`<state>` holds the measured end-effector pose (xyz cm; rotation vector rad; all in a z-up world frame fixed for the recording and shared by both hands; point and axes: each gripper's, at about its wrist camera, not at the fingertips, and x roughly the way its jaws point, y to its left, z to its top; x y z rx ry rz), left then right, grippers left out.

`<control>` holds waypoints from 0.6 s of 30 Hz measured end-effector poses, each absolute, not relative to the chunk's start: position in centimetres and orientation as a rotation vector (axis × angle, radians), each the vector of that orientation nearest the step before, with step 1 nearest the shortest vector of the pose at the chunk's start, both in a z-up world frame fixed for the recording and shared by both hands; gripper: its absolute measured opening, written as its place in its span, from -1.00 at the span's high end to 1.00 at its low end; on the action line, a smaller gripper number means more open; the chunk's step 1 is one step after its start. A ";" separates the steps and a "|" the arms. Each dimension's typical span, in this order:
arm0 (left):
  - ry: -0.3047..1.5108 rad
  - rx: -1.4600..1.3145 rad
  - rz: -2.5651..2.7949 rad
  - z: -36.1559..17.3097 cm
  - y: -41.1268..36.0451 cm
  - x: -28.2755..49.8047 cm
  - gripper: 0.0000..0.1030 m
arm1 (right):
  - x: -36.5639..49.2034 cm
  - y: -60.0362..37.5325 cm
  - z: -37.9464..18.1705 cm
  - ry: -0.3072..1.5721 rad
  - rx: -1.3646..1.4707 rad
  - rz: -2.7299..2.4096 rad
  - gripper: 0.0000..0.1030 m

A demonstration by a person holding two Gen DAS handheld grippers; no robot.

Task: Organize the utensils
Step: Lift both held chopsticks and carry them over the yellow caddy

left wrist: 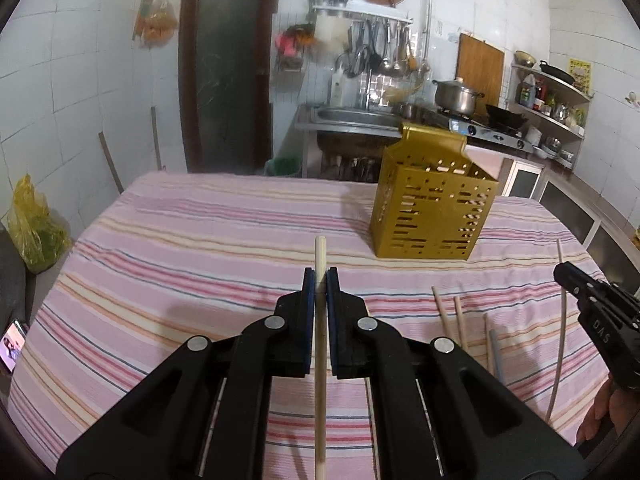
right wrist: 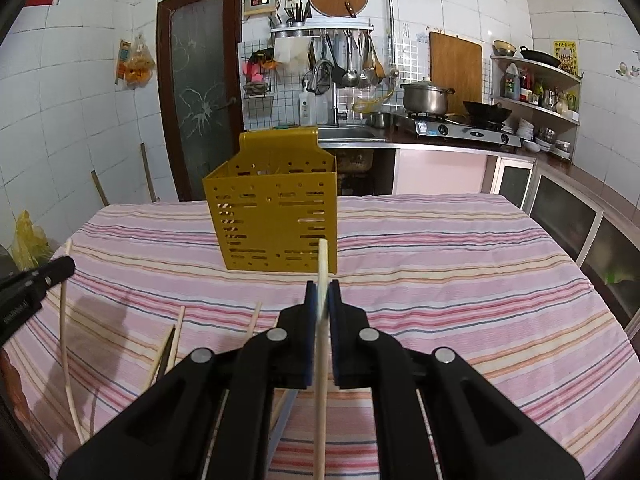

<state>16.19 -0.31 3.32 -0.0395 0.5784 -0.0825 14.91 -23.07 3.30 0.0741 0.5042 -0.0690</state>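
A gold perforated utensil holder (left wrist: pixel 430 204) stands upright on the striped tablecloth (left wrist: pixel 192 232), ahead and to the right in the left wrist view; the same holder (right wrist: pixel 276 208) is straight ahead in the right wrist view. My left gripper (left wrist: pixel 320 280) is shut on a pale wooden chopstick (left wrist: pixel 320 344) that runs lengthwise between its pads. My right gripper (right wrist: pixel 322 292) is shut on another wooden chopstick (right wrist: pixel 321 360), its tip in front of the holder's lower right corner. Each gripper shows at the edge of the other's view, holding its stick: the right gripper (left wrist: pixel 560 274) and the left gripper (right wrist: pixel 70 266).
Several loose chopsticks (left wrist: pixel 452 320) lie on the cloth between the two grippers; they show as loose chopsticks (right wrist: pixel 176 340) in the right wrist view. Beyond the table stand a sink (right wrist: pixel 348 134), a stove with a pot (right wrist: pixel 426 98) and wall shelves. A yellow bag (left wrist: pixel 30 228) sits left of the table.
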 end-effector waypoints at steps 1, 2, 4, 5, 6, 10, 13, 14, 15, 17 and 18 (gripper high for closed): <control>0.577 -0.044 -0.088 3.5 -0.1 16.1 0.91 | 14.8 -23.2 3.3 0.502 0.078 -0.072 0.88; 0.577 -0.049 -0.089 3.6 0.0 16.1 0.91 | 14.8 -23.5 3.3 0.504 0.085 -0.078 0.88; 0.573 -0.069 -0.090 3.9 0.6 16.0 0.91 | 14.7 -23.9 3.3 0.504 0.105 -0.074 0.88; 0.561 -0.082 -0.088 4.2 0.9 15.9 0.91 | 14.5 -24.0 3.4 0.499 0.112 -0.073 0.88; 0.553 -0.087 -0.085 4.3 1.1 15.8 0.91 | 14.4 -24.1 3.7 0.489 0.118 -0.072 0.88; 0.504 -0.099 -0.084 5.2 1.3 15.2 0.91 | 13.7 -23.8 4.9 0.433 0.114 -0.065 0.88; 0.454 -0.074 -0.084 5.7 0.9 14.5 0.91 | 13.2 -23.5 5.9 0.383 0.090 -0.072 0.88; 0.441 -0.071 -0.084 5.8 0.7 14.4 0.91 | 13.2 -23.4 6.1 0.367 0.076 -0.080 0.88; 0.437 -0.069 -0.084 5.9 0.5 14.4 0.91 | 13.1 -23.3 6.2 0.356 0.067 -0.086 0.88; 0.430 -0.072 -0.084 6.0 0.4 14.5 0.91 | 13.1 -23.1 6.3 0.336 0.053 -0.092 0.88; 0.421 -0.076 -0.080 6.1 0.4 14.5 0.91 | 13.0 -23.0 6.4 0.329 0.051 -0.093 0.88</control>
